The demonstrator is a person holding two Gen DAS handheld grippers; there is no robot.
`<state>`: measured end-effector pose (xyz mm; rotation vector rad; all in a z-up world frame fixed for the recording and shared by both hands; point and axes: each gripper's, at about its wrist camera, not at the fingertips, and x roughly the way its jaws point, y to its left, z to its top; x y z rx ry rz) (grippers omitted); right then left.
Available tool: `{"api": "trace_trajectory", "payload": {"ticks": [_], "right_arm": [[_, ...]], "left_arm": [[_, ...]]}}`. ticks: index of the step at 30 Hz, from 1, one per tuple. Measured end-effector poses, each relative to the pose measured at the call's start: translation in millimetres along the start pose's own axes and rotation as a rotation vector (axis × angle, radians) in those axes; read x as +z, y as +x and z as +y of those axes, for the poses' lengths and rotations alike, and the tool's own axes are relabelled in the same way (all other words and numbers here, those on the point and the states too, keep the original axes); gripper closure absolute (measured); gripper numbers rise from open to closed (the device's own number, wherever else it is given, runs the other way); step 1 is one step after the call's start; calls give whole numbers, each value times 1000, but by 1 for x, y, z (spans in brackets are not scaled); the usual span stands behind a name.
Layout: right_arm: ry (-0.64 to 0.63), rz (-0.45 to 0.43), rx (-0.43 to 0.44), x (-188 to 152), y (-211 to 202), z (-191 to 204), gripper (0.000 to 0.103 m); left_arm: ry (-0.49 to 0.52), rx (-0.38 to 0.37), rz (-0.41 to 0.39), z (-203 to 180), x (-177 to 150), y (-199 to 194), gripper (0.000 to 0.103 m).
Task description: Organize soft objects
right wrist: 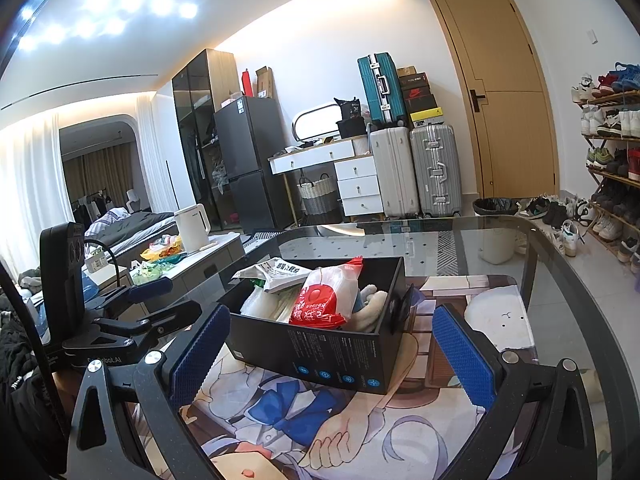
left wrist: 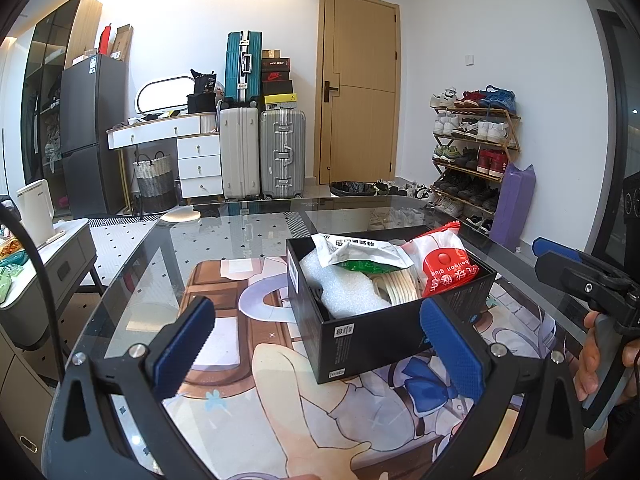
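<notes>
Holding both pairs of fingers spread wide and empty, I keep the left gripper (left wrist: 316, 344) and right gripper (right wrist: 332, 354) just before the box (left wrist: 372, 340) on the glass counter (left wrist: 224, 236). The box is full: white foam (left wrist: 340, 292), a crinkly red bag (left wrist: 444, 268), a plush (right wrist: 370, 308). I fear the slippery bags could spill out if I push the light cardboard wall.

Black box (right wrist: 336, 354) upright on mat, open-topped, holding red-white packet (right wrist: 328, 300), green-white pouch (left wrist: 356, 256), white foam (left wrist: 340, 288).
</notes>
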<state>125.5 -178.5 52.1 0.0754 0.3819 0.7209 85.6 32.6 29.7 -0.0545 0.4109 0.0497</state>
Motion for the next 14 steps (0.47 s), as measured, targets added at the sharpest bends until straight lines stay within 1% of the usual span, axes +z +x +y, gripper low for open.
{"api": "trace_trajectory", "payload": {"ticks": [14], "right_arm": [[-1,0,0,0,0,0,0]], "left_arm": [[-4,-1,-2,0,-1,-1,0]]}}
